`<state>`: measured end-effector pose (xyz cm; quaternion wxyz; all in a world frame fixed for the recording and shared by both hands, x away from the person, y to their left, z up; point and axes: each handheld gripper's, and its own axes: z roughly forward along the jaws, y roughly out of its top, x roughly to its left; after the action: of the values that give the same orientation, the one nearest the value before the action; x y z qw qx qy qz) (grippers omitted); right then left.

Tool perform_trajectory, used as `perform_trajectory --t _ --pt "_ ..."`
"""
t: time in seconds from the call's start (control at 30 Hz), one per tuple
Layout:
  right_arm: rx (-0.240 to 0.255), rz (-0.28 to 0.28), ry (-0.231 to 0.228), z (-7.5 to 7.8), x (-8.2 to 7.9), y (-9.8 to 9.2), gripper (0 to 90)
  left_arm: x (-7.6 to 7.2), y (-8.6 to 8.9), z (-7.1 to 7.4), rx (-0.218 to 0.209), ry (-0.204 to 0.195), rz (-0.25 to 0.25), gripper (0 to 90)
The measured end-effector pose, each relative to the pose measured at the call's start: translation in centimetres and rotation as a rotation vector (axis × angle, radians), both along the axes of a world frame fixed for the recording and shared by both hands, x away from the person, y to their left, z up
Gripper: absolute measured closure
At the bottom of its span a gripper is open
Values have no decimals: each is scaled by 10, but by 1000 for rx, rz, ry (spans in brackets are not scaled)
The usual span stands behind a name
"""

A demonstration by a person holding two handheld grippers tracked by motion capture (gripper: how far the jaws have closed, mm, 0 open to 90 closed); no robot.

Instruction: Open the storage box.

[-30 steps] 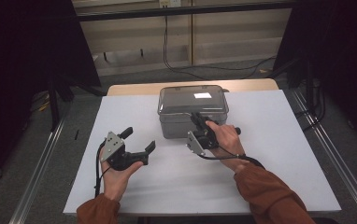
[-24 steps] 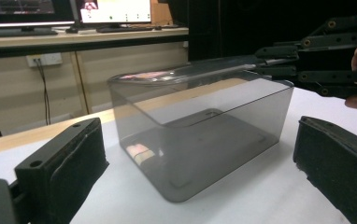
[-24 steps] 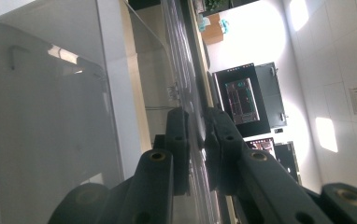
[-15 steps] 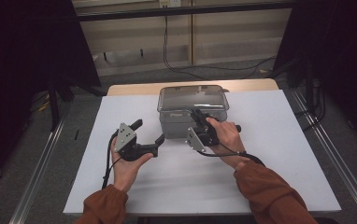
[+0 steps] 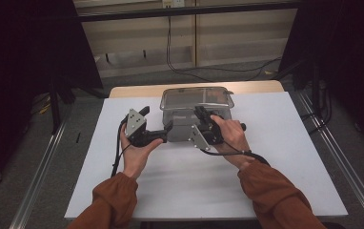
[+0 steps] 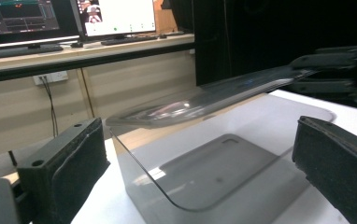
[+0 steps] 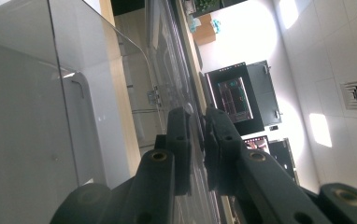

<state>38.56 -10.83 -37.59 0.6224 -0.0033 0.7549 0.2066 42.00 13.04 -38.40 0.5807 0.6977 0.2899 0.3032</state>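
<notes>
White tabletop in a dark room; clear lidded container at centre. Left gripper jaws spread beside it; right gripper jaws pinch its lid.

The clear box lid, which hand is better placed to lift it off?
Probably the right. Its tool is already pinched on the lid's front edge, while the left tool sits open around the clear box corner, better suited to holding it steady.
</notes>
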Motion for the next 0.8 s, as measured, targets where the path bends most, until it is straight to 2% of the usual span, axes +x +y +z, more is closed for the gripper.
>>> perform_trajectory --t 0.1,0.2,0.27,0.3,0.33,0.37,0.43,0.53,0.6,0.63,0.73,0.8 --pt "1 0 0 0 0 0 815 11 -3 -4 -13 8 9 28" --pt "5 -1 0 0 0 0 815 22 -7 -9 43 -36 16 41" --pt "5 -1 -2 0 0 0 815 25 -8 -10 47 -29 11 45" --pt "5 -1 -4 1 1 0 815 29 -8 -10 26 -12 10 49" --pt "6 -4 -6 2 1 0 815 34 -9 -10 -3 -15 24 50" --pt "6 -4 -6 2 1 0 815 34 -9 -10 -3 -15 24 53" --pt "3 -5 -3 1 0 0 815 40 -11 -10 29 -34 32 53" --pt "2 -3 -2 1 0 1 814 41 -12 -12 20 -34 21 70" --pt "3 -5 0 0 0 1 813 42 -13 -13 48 -54 4 94" --pt "7 -6 0 -1 0 1 811 42 -12 -13 44 -59 1 111" --pt "17 -5 0 -2 0 1 807 42 -11 -12 30 -55 -8 133" --pt "20 -3 3 -4 -1 1 804 41 -10 -12 45 -56 -13 175"
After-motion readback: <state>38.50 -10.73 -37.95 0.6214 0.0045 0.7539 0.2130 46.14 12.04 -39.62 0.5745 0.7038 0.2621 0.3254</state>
